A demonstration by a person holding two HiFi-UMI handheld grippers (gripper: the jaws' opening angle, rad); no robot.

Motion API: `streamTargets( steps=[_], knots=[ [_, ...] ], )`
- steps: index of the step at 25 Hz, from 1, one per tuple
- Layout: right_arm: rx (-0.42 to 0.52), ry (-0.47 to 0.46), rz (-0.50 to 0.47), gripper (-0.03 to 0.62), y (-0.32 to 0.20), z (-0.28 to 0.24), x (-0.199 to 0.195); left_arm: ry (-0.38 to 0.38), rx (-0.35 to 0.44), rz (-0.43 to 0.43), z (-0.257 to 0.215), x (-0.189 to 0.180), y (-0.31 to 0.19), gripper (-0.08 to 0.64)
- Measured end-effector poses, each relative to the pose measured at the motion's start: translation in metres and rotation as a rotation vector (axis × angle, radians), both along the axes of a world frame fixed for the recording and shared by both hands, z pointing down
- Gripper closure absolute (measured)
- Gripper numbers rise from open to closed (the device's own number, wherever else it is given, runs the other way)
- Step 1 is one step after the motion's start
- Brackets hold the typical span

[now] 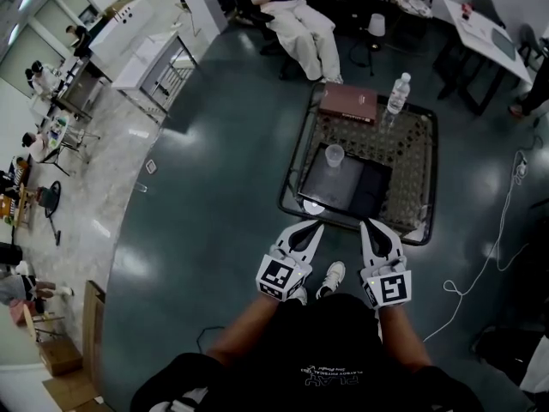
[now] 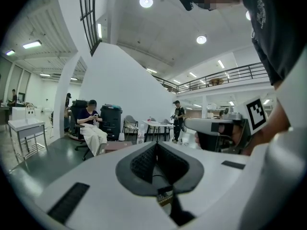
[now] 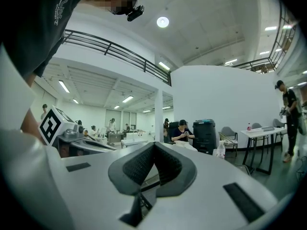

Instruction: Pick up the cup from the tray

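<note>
Well, the cup (image 1: 334,155) stands upright on the dark tray (image 1: 319,187), its long axis vertical and its open mouth pointing up; it sits near the tray's 12 o'clock edge. It is a clear plastic cup, pale and see-through, and looks empty. The tray lies on a low table (image 1: 412,157) with a woven wicker top in a black frame, and a flat black pad (image 1: 373,191) lies against the tray's 3 o'clock side. At 12 o'clock from the cup lies a reddish-brown book (image 1: 348,103), and at 1 o'clock a water bottle (image 1: 397,94) stands upright. The left gripper (image 1: 316,225) and the right gripper (image 1: 367,222) hover side by side at the table's 6 o'clock edge, near the tray, each with its jaws pressed together and nothing between them. The floor (image 1: 214,196) is glossy dark teal, and beyond the table at 12 o'clock sits a person (image 1: 304,24) in white trousers
</note>
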State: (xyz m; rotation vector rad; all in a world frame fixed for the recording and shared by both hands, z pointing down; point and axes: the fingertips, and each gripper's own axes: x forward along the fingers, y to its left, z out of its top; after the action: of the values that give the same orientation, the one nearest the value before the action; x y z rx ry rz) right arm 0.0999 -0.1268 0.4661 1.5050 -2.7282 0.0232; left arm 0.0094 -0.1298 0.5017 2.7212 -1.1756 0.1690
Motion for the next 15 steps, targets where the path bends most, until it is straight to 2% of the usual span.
streamTargets(
  steps=[15],
  knots=[
    [0.000,-0.028,-0.049,0.584,-0.023,0.002,0.016,-0.029,0.012,-0.039,-0.005,0.022,-0.019,0.551]
  ],
)
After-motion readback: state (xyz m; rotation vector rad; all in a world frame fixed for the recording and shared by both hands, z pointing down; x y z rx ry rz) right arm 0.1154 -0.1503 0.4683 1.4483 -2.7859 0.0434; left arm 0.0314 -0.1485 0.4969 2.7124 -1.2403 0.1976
